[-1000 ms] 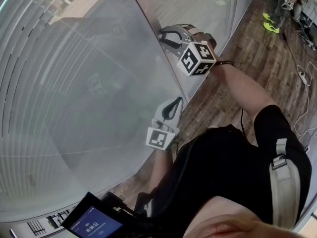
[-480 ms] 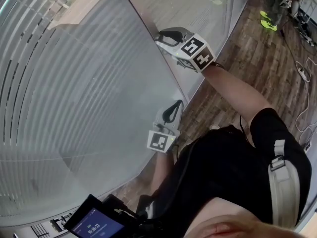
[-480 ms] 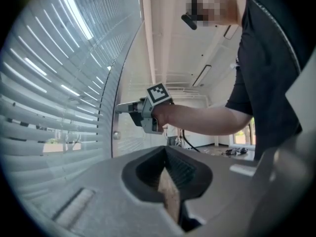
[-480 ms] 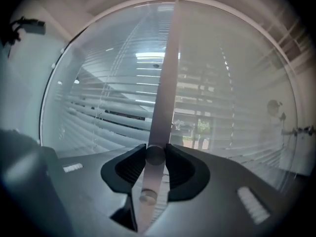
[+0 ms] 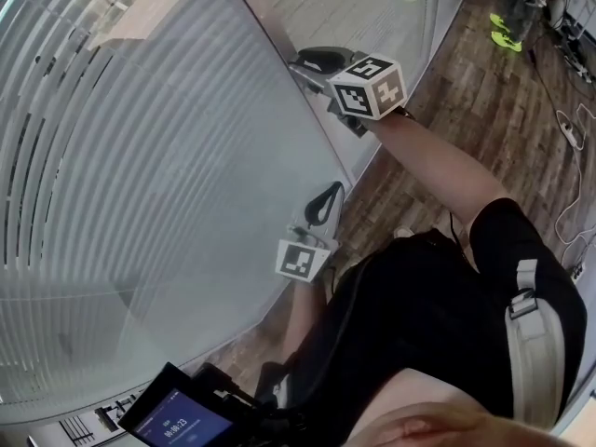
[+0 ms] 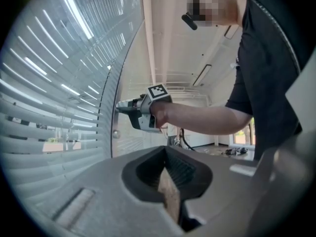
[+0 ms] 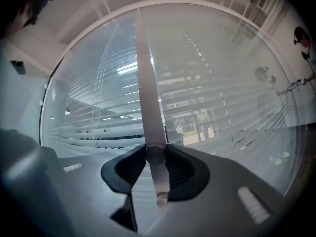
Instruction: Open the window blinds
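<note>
Slatted window blinds (image 5: 140,156) behind glass fill the left half of the head view, their horizontal slats tilted enough for thin bright gaps to show between them. At the bottom edge, toward 7 o'clock, a small lit screen (image 5: 177,417) sits close to the person's body. Near the middle, the left tongs (image 5: 335,189) are held level just beside the glass. Their jaws are clenched together with nothing between them. At about 12 o'clock from them, higher along the same pane, the right tongs (image 5: 298,63) reach to the frame edge, their marker cube (image 5: 370,86) facing the camera. Their own view shows them grasping the wand (image 7: 148,83). The pale rod runs down in front of the slats from 12 o'clock, passes between the dark pads with both pressing on it, and ends in a rounded tip just below them. To the right stretches a wood-plank floor (image 5: 484,110). A cable (image 5: 563,128) trails across it at 3 o'clock, and a pair of bright yellow-green shoes (image 5: 507,33) stands at 1 o'clock.
</note>
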The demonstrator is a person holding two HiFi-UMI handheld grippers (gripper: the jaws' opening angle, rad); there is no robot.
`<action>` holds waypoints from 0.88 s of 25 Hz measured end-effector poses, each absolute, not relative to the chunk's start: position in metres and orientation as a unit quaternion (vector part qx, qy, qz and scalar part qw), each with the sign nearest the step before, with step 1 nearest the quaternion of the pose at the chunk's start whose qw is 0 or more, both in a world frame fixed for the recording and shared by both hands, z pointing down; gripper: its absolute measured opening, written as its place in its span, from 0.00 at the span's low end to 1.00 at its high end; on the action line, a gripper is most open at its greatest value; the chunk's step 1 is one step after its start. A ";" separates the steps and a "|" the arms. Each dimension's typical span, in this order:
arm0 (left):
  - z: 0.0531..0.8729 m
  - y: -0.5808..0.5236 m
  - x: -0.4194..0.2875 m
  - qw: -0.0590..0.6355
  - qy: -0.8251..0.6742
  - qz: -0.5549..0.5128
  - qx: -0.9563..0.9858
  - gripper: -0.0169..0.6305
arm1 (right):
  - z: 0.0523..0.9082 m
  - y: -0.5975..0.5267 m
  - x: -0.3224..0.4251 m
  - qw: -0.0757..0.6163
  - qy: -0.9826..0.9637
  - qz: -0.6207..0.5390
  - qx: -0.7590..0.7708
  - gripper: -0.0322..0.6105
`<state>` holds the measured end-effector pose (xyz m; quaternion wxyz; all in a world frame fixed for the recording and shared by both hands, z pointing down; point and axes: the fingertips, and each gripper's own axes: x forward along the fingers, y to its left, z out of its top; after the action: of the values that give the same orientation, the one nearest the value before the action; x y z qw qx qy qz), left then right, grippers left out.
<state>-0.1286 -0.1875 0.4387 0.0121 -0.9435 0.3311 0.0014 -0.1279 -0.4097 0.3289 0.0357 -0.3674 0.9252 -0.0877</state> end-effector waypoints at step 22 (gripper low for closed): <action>0.437 -0.185 -0.127 0.015 0.332 -0.002 -0.943 0.03 | 0.332 -0.411 -0.134 0.036 0.931 -0.092 -0.352 0.26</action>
<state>-0.1267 -0.1851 0.4368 0.0153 -0.9432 0.3318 -0.0020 -0.1335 -0.4113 0.3323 0.0364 -0.3518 0.9308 -0.0923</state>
